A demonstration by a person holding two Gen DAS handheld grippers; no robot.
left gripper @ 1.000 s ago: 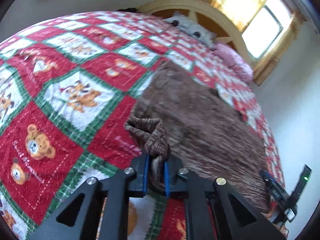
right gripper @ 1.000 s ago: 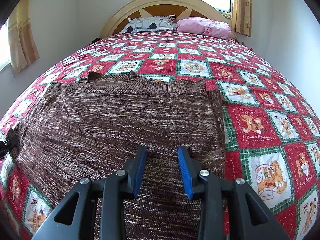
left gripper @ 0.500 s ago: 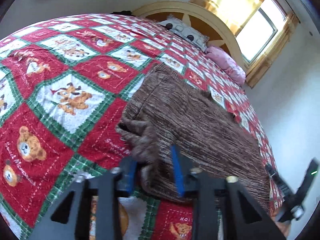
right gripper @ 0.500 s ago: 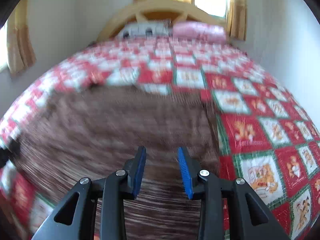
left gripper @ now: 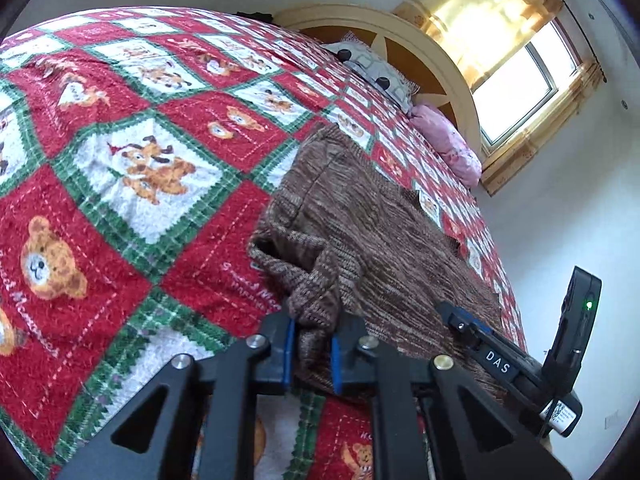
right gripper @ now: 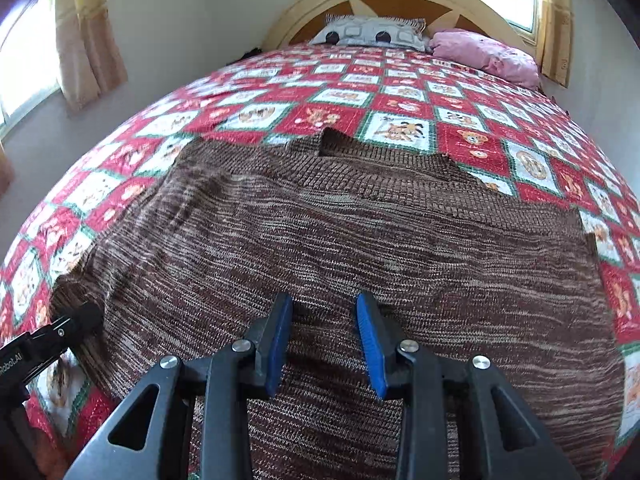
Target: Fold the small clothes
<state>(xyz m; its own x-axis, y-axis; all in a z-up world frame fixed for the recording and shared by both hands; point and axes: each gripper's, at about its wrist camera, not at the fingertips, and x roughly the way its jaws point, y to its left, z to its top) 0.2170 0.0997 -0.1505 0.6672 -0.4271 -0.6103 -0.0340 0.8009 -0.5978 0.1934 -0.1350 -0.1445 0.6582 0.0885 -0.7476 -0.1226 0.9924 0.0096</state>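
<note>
Brown knit sweater (right gripper: 360, 248) lies spread on the quilted bed (left gripper: 120, 160), its bunched corner between the closing jaws of the left tool (left gripper: 311, 354), while the right tool (right gripper: 324, 344) hovers apart and empty, so a shallow bite could slip mid-fold.

Left wrist cam: low at the bed's near-left corner, angled down and diagonally across. Right wrist cam: close above, facing straight up the bed (toward headboard). Both share the brown marled knit sweater (left gripper: 384, 232) (right gripper: 340, 240) on the red-green teddy-bear quilt (left gripper: 120, 160) (right gripper: 400, 92).
</note>
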